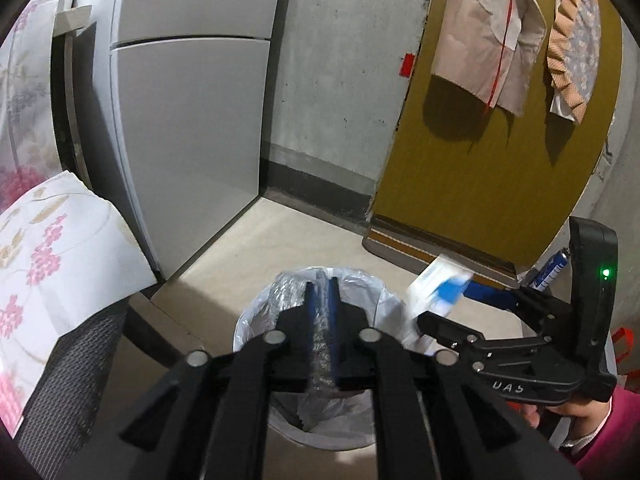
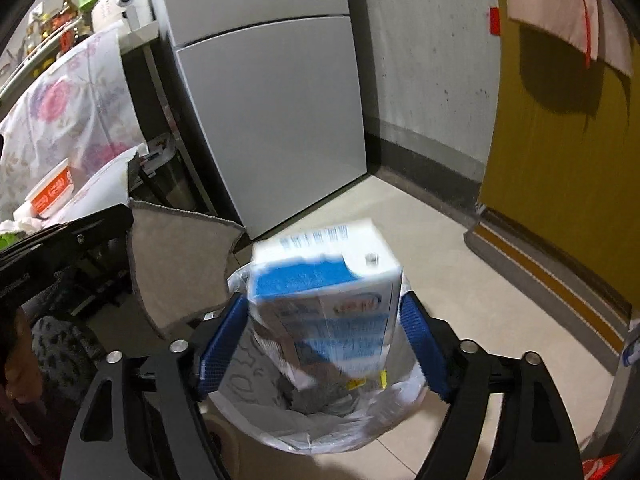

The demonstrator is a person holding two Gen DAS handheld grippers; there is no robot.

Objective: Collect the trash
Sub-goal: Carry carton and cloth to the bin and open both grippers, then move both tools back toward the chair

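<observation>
A round trash bin lined with a white plastic bag (image 1: 384, 300) stands on the floor below both grippers; its rim also shows in the right wrist view (image 2: 320, 436). My left gripper (image 1: 321, 292) is shut on a crumpled clear plastic wrapper (image 1: 320, 344) over the bin. My right gripper (image 2: 324, 344) is open; a blue and white carton (image 2: 328, 292) sits blurred between its blue pads, apart from them, over the bin. The carton (image 1: 436, 284) and the right gripper (image 1: 460, 304) also show in the left wrist view at the bin's right edge.
A grey fridge (image 1: 192, 128) stands behind the bin beside a concrete wall. A yellow door (image 1: 500, 168) with hanging cloths is at the right. A flowered cloth (image 1: 52, 264) covers a surface at the left. A grey rag (image 2: 176, 264) hangs near the bin. A spray can (image 1: 554, 268) stands by the door.
</observation>
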